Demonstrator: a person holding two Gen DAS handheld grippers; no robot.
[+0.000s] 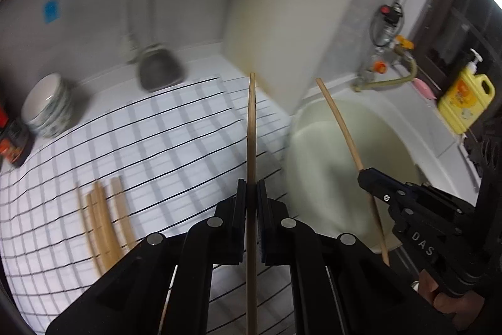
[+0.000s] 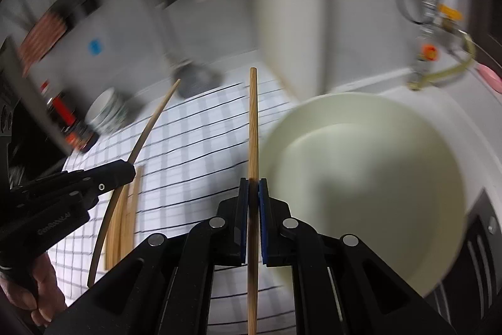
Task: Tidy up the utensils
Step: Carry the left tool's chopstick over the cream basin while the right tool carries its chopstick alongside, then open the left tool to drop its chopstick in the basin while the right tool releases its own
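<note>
Each gripper carries one wooden chopstick above the counter. My left gripper (image 1: 251, 187) is shut on a chopstick (image 1: 251, 127) that runs straight up the left wrist view. My right gripper (image 2: 253, 182) is shut on another chopstick (image 2: 253, 121). In the left wrist view the right gripper (image 1: 365, 175) shows at the right, holding its chopstick (image 1: 337, 118) over the pale basin (image 1: 329, 193). The right wrist view shows the left gripper (image 2: 130, 170) and its chopstick (image 2: 150, 127). Several more chopsticks (image 1: 103, 222) lie side by side on the checked cloth (image 1: 157, 131).
A stack of bowls (image 1: 47, 105) and a dark packet (image 1: 14, 140) stand at the cloth's far left. A grey utensil (image 1: 160, 68) lies behind it. A white cutting board (image 1: 291, 5) leans on the wall. A tap (image 1: 386, 65) and a yellow soap bottle (image 1: 467, 96) stand beside the basin.
</note>
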